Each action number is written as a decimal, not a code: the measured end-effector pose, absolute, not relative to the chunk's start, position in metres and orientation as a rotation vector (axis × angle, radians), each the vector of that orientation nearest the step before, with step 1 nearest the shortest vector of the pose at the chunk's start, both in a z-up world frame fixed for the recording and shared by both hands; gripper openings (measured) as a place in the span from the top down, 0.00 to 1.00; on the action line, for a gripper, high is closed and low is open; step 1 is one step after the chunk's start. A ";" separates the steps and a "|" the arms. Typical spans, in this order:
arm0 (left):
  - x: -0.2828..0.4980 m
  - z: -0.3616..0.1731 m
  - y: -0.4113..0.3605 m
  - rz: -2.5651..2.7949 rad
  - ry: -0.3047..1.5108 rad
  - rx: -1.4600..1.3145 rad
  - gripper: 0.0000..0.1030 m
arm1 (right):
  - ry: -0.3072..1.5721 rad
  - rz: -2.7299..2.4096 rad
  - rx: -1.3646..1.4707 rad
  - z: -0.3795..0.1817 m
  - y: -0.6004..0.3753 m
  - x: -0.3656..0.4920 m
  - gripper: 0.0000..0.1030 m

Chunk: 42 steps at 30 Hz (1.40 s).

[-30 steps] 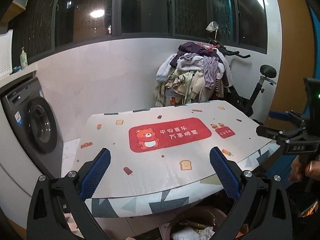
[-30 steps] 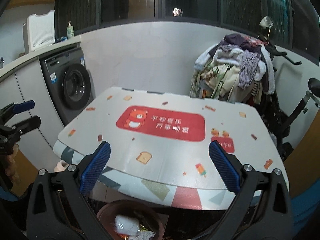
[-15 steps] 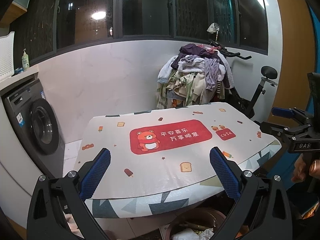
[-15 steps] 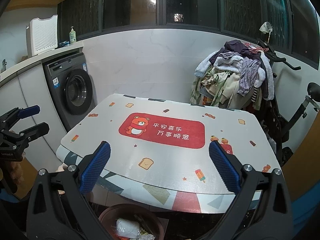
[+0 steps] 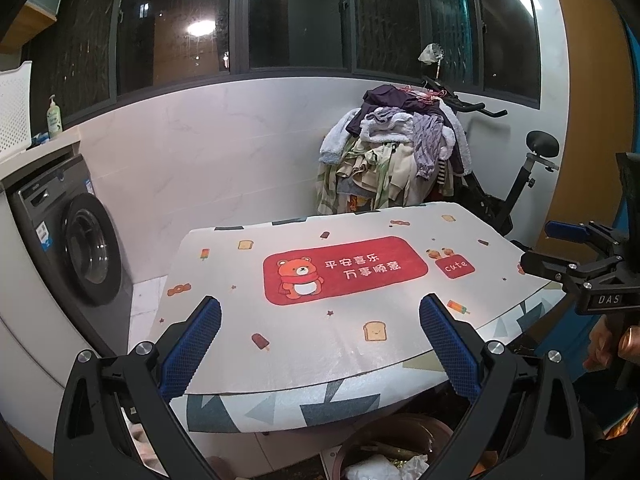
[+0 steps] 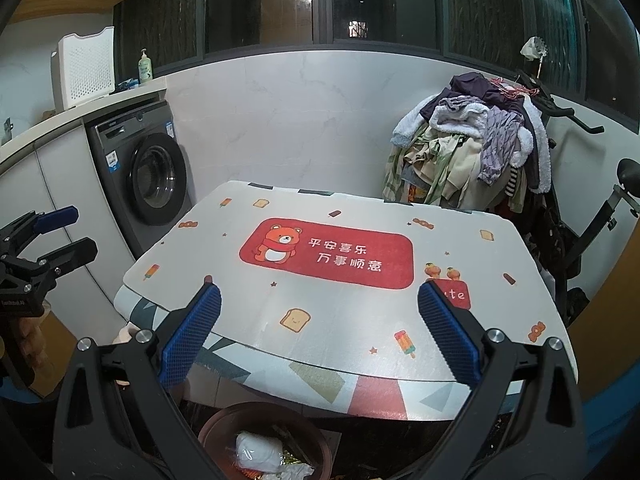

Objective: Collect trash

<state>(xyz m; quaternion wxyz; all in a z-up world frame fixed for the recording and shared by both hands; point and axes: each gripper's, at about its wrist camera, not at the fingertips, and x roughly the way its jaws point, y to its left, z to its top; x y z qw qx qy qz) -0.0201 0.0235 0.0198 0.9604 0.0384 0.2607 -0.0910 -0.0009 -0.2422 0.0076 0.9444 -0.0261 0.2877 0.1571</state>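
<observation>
A brown round trash bin (image 6: pixel 224 428) stands on the floor under the table's near edge, holding white crumpled paper (image 6: pixel 258 452) and other scraps; it also shows in the left wrist view (image 5: pixel 424 432). The table (image 5: pixel 320 344) has a white mat with a red bear panel; no loose trash shows on it. My left gripper (image 5: pixel 320 344) is open and empty above the table's near edge. My right gripper (image 6: pixel 320 340) is open and empty, also above the near edge. Each gripper shows at the side of the other's view: the right one (image 5: pixel 560 248), the left one (image 6: pixel 52 232).
A grey washing machine (image 6: pixel 148 168) stands at the left under a counter with a white basket (image 6: pixel 86 68) and a soap bottle (image 6: pixel 145 67). A pile of clothes (image 6: pixel 472 148) hangs over an exercise bike (image 5: pixel 520 184) at the back right. A white tiled wall lies behind.
Both grippers have pulled back and risen a little, so the table looks smaller and farther. Both stay open and empty.
</observation>
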 end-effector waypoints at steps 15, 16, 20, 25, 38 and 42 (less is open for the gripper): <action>-0.022 0.017 0.025 -0.169 0.524 0.080 0.06 | 0.599 0.324 -0.050 0.003 -0.243 0.000 0.06; -0.022 0.017 0.025 -0.168 0.525 0.080 0.06 | 0.599 0.324 -0.049 0.003 -0.243 0.000 0.06; -0.022 0.017 0.025 -0.169 0.525 0.081 0.06 | 0.600 0.324 -0.050 0.003 -0.243 0.000 0.06; -0.022 0.017 0.024 -0.167 0.527 0.084 0.06 | 0.599 0.324 -0.050 0.004 -0.243 0.001 0.06; -0.021 0.015 0.028 -0.157 0.529 0.083 0.06 | 0.603 0.322 -0.048 0.001 -0.242 0.001 0.06; -0.020 0.016 0.028 -0.155 0.532 0.086 0.06 | 0.605 0.322 -0.047 0.000 -0.243 0.002 0.06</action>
